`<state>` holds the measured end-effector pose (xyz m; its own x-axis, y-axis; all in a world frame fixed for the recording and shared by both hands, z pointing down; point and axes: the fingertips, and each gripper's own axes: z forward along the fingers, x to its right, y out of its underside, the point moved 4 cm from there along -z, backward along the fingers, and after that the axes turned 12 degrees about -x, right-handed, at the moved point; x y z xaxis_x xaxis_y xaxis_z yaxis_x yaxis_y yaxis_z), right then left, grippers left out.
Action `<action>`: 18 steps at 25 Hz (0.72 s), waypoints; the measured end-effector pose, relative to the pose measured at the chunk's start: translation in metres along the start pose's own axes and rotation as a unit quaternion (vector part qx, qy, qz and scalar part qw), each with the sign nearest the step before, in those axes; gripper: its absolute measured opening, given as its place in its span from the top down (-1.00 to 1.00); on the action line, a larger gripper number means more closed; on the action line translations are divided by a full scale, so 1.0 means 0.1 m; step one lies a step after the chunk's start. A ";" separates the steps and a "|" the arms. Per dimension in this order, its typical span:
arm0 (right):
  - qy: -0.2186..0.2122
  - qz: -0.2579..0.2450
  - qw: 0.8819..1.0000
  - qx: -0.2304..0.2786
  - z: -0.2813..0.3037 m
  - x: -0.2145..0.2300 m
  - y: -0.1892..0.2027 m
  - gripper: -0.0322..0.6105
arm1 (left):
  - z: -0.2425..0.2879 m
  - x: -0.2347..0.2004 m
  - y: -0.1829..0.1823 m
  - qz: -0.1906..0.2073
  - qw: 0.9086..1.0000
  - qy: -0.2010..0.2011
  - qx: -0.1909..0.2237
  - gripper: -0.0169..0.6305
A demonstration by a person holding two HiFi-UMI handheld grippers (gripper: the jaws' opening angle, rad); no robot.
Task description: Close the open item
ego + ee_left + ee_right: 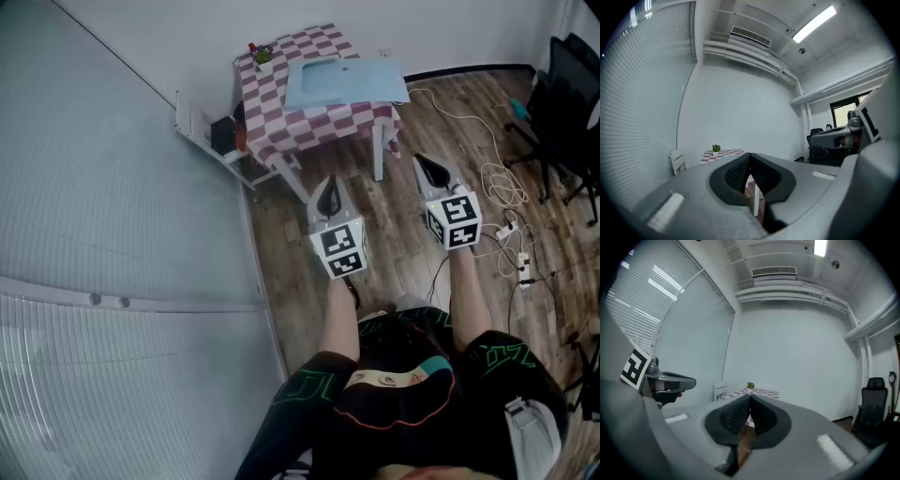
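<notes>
Blue thing (pixel 342 80) lies on the desk (pixel 270 89), far ahead of left claw (pixel 327 187) and right claw (pixel 427 165), both pressed together, empty. Closing has not begun.

- Bare wood-plank floor (pixel 403 234): open run from the left tongs (pixel 326 185) and right tongs (pixel 424 164) to the table ahead.
- Small white-legged table under a red-and-white checked cloth (pixel 272 89): straight ahead of both tongs, well apart.
- White slatted frame (pixel 199 127): ahead-left, beside the table.
- Pale ribbed blind wall (pixel 112 234): near the left tongs' left side.
- Loose white cables (pixel 497 173): on the floor, right of the right tongs.
- Black office chair (pixel 567 94): far right.
</notes>
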<state>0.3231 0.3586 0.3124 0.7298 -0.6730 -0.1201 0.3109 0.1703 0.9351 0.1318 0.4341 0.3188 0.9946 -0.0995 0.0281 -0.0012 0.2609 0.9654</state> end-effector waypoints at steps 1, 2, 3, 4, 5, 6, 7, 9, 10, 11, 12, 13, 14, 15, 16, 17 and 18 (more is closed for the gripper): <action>0.002 0.002 1.000 0.012 -0.01 0.00 -0.04 0.89 | 0.01 -0.01 -0.01 0.001 1.000 0.001 0.000 0.92; 0.003 0.003 1.000 0.025 -0.01 0.00 -0.08 0.89 | 0.01 -0.02 -0.02 0.002 1.000 0.001 0.000 0.92; 0.003 0.004 0.999 0.037 -0.02 -0.01 -0.11 0.89 | 0.01 -0.04 -0.02 0.002 1.000 0.000 -0.001 0.92; 0.000 0.001 0.999 0.046 -0.03 -0.02 -0.15 0.89 | 0.02 -0.08 -0.01 0.002 1.000 -0.001 -0.003 0.92; -0.004 -0.004 0.999 0.050 -0.04 -0.05 -0.19 0.89 | 0.02 -0.13 0.01 -0.002 1.000 -0.004 -0.008 0.92; -0.008 -0.013 0.999 0.049 -0.04 -0.09 -0.22 0.89 | 0.03 -0.19 0.04 -0.009 1.000 -0.009 -0.014 0.92; -0.011 -0.021 0.999 0.047 -0.04 -0.12 -0.24 0.89 | 0.03 -0.25 0.08 -0.017 1.000 -0.015 -0.021 0.92; -0.014 -0.028 0.999 0.045 -0.03 -0.14 -0.26 0.89 | 0.03 -0.32 0.12 -0.028 0.999 -0.024 -0.024 0.92; -0.015 -0.028 0.999 0.043 -0.02 -0.14 -0.26 0.89 | 0.04 -0.33 0.11 -0.029 0.999 -0.025 -0.022 0.92; -0.015 -0.028 0.999 0.039 0.00 -0.14 -0.24 0.89 | 0.04 -0.32 0.10 -0.028 0.999 -0.023 -0.018 0.92; -0.016 -0.028 0.999 0.033 0.01 -0.13 -0.21 0.89 | 0.05 -0.30 0.10 -0.027 0.999 -0.021 -0.015 0.92; -0.017 -0.027 0.999 0.028 0.02 -0.14 -0.19 0.89 | 0.05 -0.28 0.10 -0.026 0.999 -0.018 -0.013 0.92; -0.018 -0.025 0.999 0.025 0.02 -0.14 -0.17 0.89 | 0.05 -0.27 0.12 -0.027 0.999 -0.016 -0.013 0.92; -0.020 -0.022 0.999 0.024 0.03 -0.14 -0.16 0.89 | 0.05 -0.27 0.13 -0.028 0.999 -0.014 -0.014 0.92; -0.022 -0.021 0.999 0.024 0.04 -0.14 -0.16 0.89 | 0.06 -0.27 0.14 -0.029 0.999 -0.013 -0.015 0.92; -0.025 -0.021 0.999 0.024 0.05 -0.13 -0.16 0.89 | 0.08 -0.28 0.17 -0.032 0.999 -0.015 -0.019 0.92; -0.028 -0.019 0.999 0.022 0.07 -0.13 -0.15 0.89 | 0.09 -0.30 0.22 -0.036 0.999 -0.018 -0.026 0.92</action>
<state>0.3046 0.3599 0.3027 0.6830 -0.7172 -0.1384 0.3092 0.1121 0.9444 0.1013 0.4346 0.3413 0.9877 -0.1535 -0.0316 0.0771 0.3006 0.9506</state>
